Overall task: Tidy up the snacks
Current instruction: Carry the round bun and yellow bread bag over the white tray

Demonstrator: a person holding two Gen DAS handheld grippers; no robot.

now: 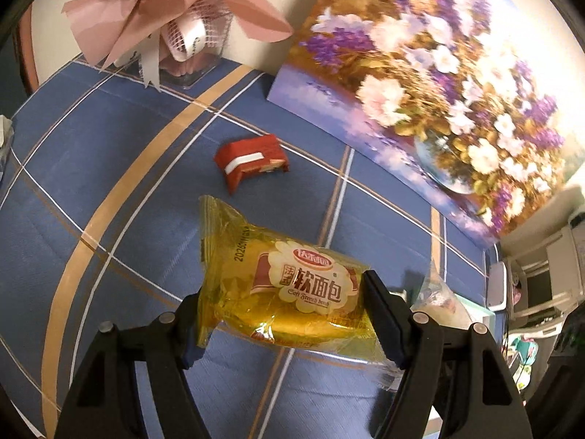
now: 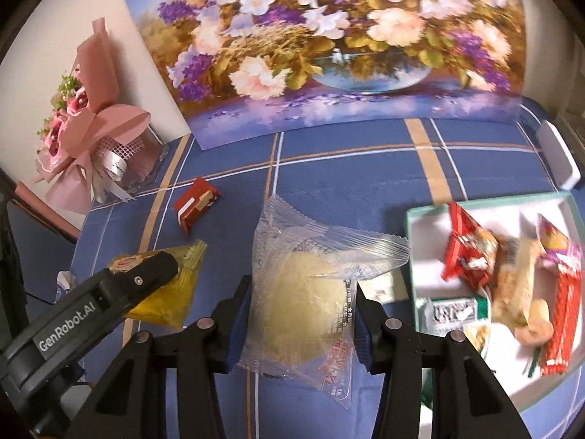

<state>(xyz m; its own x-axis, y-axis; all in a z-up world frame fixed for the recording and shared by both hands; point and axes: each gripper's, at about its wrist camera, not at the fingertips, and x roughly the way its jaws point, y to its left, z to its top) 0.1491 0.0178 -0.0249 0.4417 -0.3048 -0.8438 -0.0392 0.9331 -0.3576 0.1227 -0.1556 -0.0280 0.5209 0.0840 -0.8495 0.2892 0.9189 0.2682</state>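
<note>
My left gripper is shut on a yellow soft-bread packet and holds it above the blue checked tablecloth. It also shows in the right wrist view at the left, under the left gripper's finger. My right gripper is shut on a clear-wrapped pale pastry, held over the cloth. A small red snack packet lies on the cloth further back; it shows too in the right wrist view. A white box with a green rim at the right holds several snacks.
A flower painting leans against the wall at the back. A pink bouquet in a clear holder stands at the back left. A white object lies at the cloth's right edge. Furniture shows beyond the table edge.
</note>
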